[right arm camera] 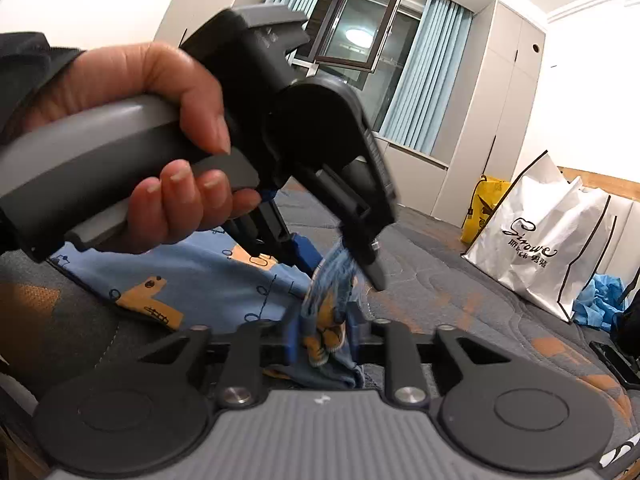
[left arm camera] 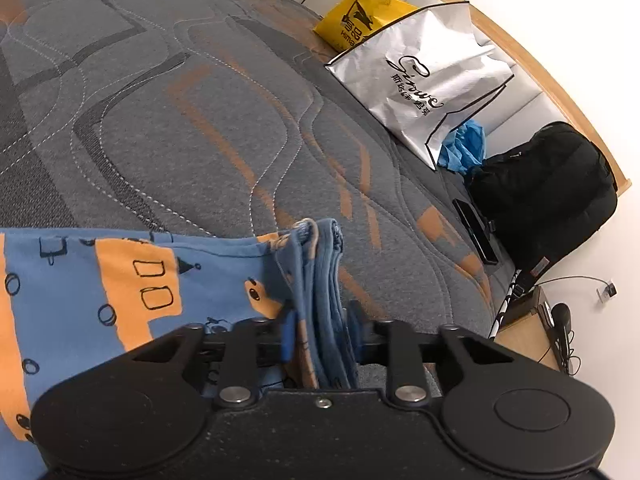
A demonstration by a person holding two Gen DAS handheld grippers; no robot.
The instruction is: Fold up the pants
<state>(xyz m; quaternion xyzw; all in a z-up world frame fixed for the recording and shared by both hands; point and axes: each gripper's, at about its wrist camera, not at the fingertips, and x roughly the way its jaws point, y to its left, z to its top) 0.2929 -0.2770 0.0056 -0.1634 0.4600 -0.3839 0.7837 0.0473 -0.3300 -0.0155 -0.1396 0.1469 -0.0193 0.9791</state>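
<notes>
We grip pants point(left arm camera: 132, 276) edge, bunched at 6 o'clock on bed point(left arm camera: 180, 120): left hand-held gripper point(left arm camera: 320, 320) and right hand-held gripper point(right arm camera: 324, 336) both clenched on fabric. Mid-fold; next we carry edge across, align.

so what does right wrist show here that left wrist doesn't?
Only right wrist: the person's left hand squeezing the left gripper, plus the window, blue curtains and wardrobe.
Only left wrist: black backpack, wooden headboard, a dark phone-like slab.
Both: blue-and-orange pants on the quilted mattress, each gripper, including the right gripper, shut on bunched pants fabric, the silver bag, yellow bag.
</notes>
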